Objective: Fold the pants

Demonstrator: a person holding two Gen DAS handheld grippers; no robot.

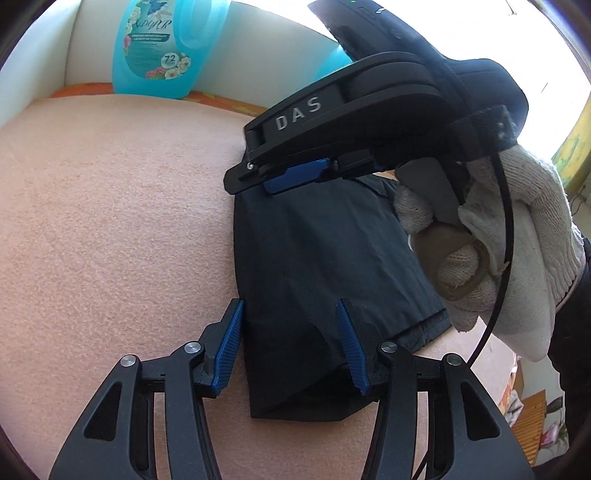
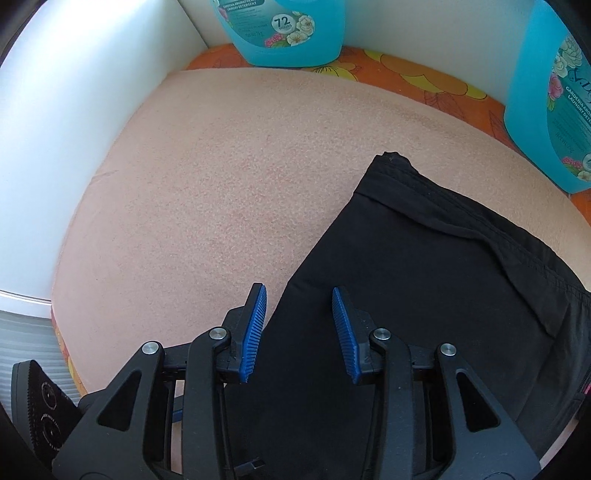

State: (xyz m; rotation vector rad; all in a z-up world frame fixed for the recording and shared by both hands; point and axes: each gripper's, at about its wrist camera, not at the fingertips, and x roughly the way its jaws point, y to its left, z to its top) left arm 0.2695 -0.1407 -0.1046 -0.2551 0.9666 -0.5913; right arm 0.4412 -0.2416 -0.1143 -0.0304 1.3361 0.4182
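The black pants point(image 1: 314, 266) lie folded into a narrow stack on the pink blanket point(image 1: 110, 221). My left gripper point(image 1: 290, 325) is open and straddles the stack's near end, close above it. The right gripper point(image 1: 295, 173), held by a white-gloved hand point(image 1: 498, 240), hovers over the stack's far end. In the right wrist view the right gripper point(image 2: 299, 310) is open over the left edge of the pants point(image 2: 424, 277), whose hem points away. Neither gripper holds cloth.
A blue detergent bottle point(image 1: 159, 48) stands at the back by the white wall; the right wrist view shows it point(image 2: 280, 29) and a second bottle point(image 2: 550, 103) at the right. An orange patterned sheet point(image 2: 406, 74) edges the blanket point(image 2: 221, 184).
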